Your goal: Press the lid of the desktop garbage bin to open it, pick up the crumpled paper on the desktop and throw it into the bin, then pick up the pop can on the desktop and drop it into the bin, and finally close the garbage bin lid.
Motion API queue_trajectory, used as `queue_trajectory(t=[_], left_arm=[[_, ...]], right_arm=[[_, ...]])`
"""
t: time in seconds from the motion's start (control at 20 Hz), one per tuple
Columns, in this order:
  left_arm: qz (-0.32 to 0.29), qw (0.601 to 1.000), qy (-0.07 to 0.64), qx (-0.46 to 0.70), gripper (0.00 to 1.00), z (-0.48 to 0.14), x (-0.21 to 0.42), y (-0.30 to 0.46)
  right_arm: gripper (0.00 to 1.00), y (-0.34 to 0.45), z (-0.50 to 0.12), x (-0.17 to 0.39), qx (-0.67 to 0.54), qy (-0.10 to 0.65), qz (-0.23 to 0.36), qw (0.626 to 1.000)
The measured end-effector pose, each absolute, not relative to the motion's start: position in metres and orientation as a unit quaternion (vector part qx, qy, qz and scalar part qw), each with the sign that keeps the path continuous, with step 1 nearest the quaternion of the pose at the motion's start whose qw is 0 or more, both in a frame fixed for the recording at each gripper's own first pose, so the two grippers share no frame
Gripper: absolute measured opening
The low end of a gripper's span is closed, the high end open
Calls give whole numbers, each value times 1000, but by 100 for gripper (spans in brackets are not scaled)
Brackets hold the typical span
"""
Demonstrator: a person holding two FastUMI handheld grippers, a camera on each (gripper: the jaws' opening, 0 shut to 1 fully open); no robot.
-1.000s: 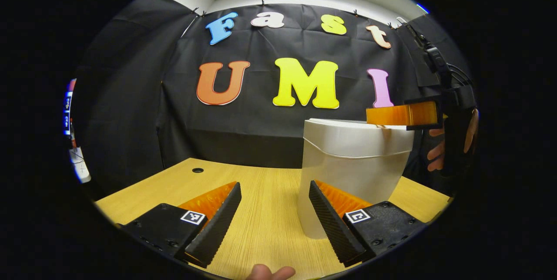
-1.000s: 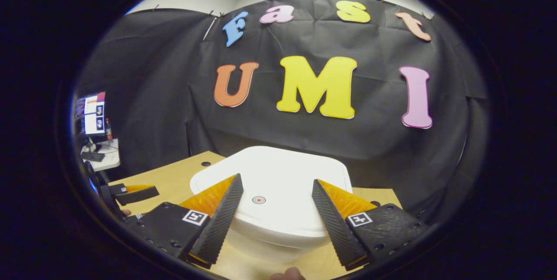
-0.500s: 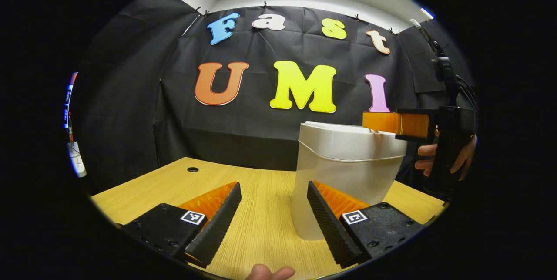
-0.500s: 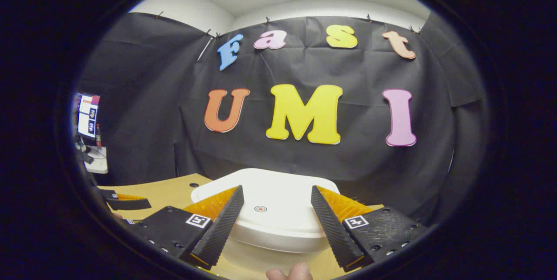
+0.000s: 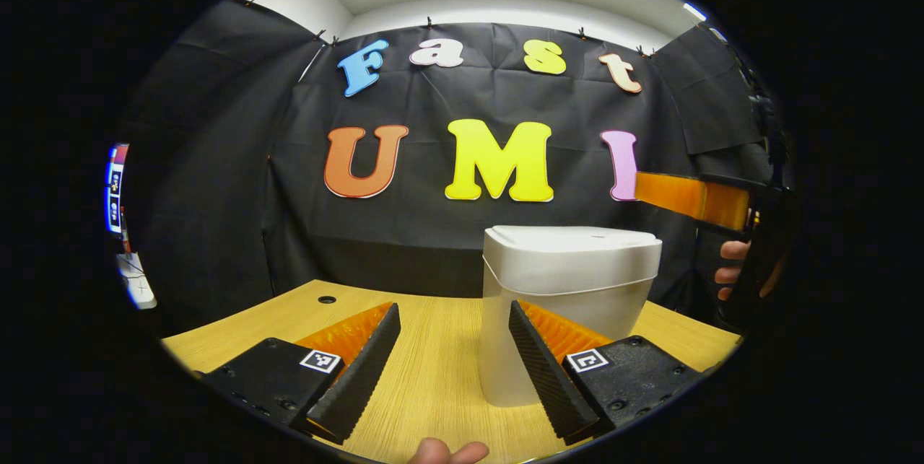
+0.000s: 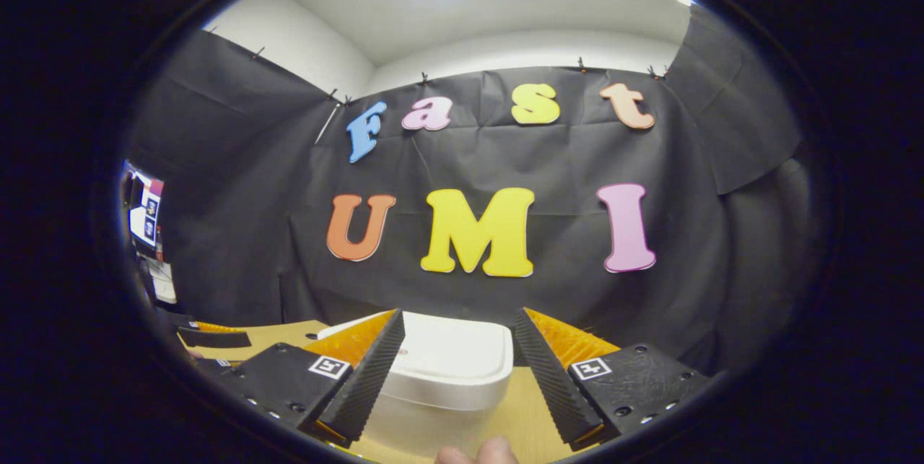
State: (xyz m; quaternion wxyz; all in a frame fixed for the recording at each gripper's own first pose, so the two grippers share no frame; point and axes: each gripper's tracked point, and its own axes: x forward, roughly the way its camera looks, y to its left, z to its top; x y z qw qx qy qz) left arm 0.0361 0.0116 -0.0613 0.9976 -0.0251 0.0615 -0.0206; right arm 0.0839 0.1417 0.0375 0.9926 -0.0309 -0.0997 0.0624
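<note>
The white desktop bin (image 5: 570, 320) stands on the wooden table (image 5: 433, 384) with its lid (image 5: 570, 239) down flat. My left gripper (image 5: 453, 307) rests low over the table, open and empty, with the bin just behind its right-hand finger. My right gripper (image 5: 686, 197) hovers above and to the right of the bin, held by a hand (image 5: 730, 262). In the right gripper view, the right gripper (image 6: 458, 314) is open with nothing in it, and the bin lid (image 6: 455, 359) lies below and between its fingers, not touched. The left gripper (image 6: 213, 338) shows far left.
The black cloth wall stands close behind the bin. A round cable hole (image 5: 327, 299) sits at the table's far left. A monitor (image 6: 144, 208) and a side desk stand outside the booth on the left.
My right gripper has lifted off the bin lid and drawn back up to the right, staying open. The lid stays down. The left gripper has barely moved.
</note>
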Motion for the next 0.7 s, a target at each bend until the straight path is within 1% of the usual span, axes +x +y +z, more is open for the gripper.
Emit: queue_trajectory(t=[0.15, 0.25, 0.35, 0.5, 0.65, 0.7], left_arm=[[-23, 998, 61, -17, 98, -55, 38, -2], [-20, 998, 58, -9, 98, -51, 36, -5], [-20, 998, 55, 0, 97, -47, 33, -11], [-20, 999, 49, 0, 97, -44, 28, -16], [1, 999, 44, 10, 98, -47, 19, -12], [3, 999, 41, 17, 97, -48, 16, -13]], right_arm=[[95, 113, 23, 66, -46, -98, 33, 994], [95, 101, 8, 55, -49, -94, 24, 994], [95, 85, -9, 49, -34, -82, 14, 996], [95, 59, -33, 45, -16, -64, -20, 998], [95, 55, -50, 42, -17, -49, -27, 998], [97, 56, -52, 41, -17, -49, -27, 998]])
